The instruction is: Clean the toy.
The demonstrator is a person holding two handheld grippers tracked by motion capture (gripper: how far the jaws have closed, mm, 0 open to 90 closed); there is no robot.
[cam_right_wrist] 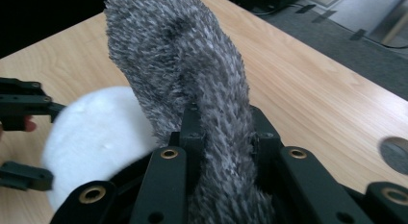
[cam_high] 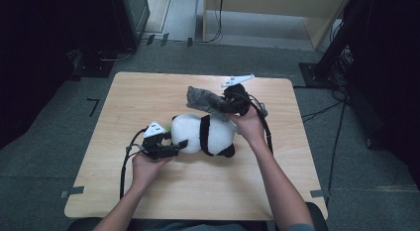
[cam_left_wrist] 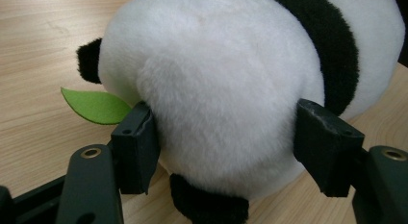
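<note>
The plush panda (cam_left_wrist: 216, 89) is white with black bands and a green leaf (cam_left_wrist: 94, 106); the furry toy (cam_right_wrist: 192, 75) is speckled grey; the bench (cam_high: 198, 191) is pale wood-grain.

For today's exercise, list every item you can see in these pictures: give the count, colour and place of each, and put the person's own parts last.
Panda plush toy: one, white with black bands, table centre, between the left jaws.
Green leaf: one, green, beside the panda on the table.
Furry grey piece: one, grey, clamped in the right jaws, raised over the panda.
Table: one, light wood, on grey carpet.
Left hand-held gripper: one, black, jaws around the panda's end.
Right hand-held gripper: one, black, shut on the grey piece.
Forearms: two, entering from the bottom of the high view.
</note>
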